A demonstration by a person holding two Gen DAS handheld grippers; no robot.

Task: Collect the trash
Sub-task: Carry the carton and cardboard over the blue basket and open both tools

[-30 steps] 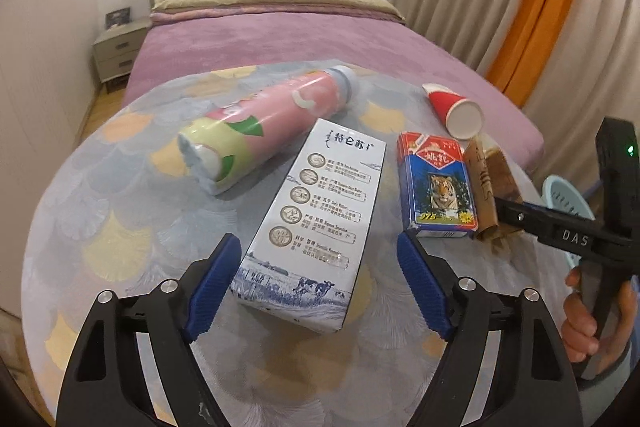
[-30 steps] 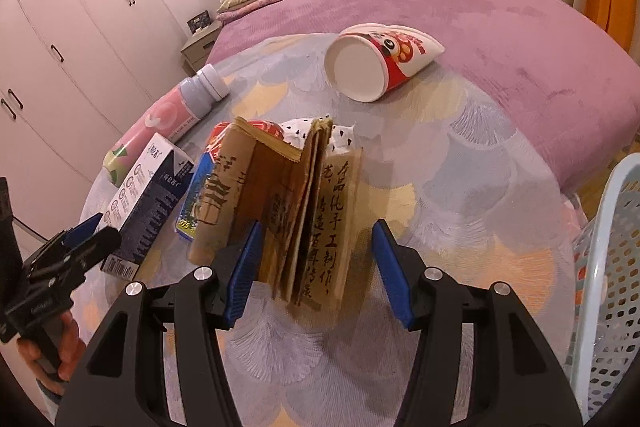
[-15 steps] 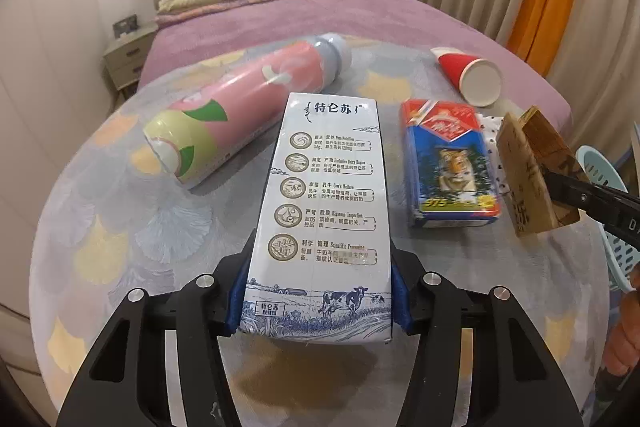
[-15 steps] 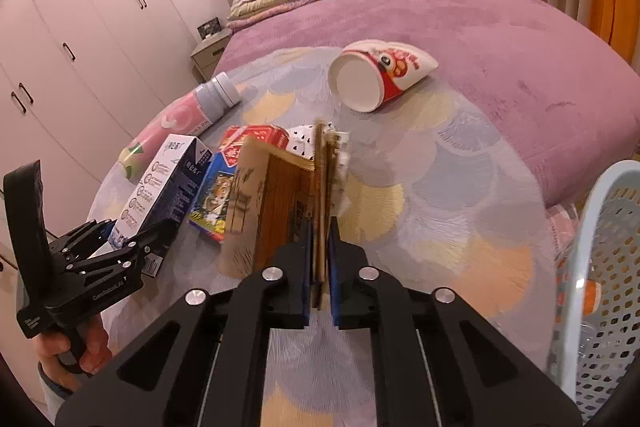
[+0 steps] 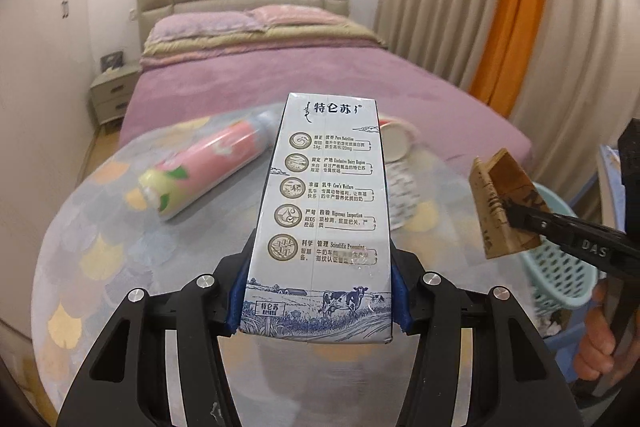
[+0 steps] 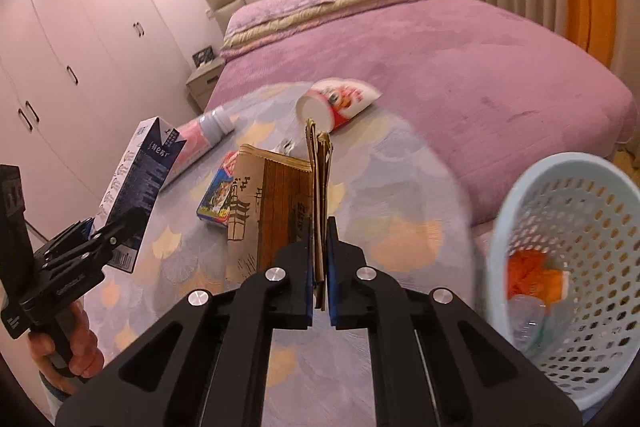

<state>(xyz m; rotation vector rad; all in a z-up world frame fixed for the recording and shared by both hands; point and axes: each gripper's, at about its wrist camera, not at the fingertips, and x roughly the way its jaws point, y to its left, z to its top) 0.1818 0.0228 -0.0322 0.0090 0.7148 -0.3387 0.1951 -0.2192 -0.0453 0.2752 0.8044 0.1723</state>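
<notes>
A: Bedroom, round table [image 5: 100, 259] with a scallop-print cloth: the left gripper [image 5: 318, 291] clamps the milk carton [image 5: 326, 211] at its base, held clear of the tabletop.

B: Looks light and stiff, so its flat sides suit the pads. And the right gripper [image 6: 319, 267]?

A: Nearly closed on a thin, floppy brown paper bag [image 6: 280, 211], beside the blue basket [image 6: 568, 267]. 1 bottle [image 5: 208, 167] and 1 cup [image 6: 340, 103] remain.
</notes>
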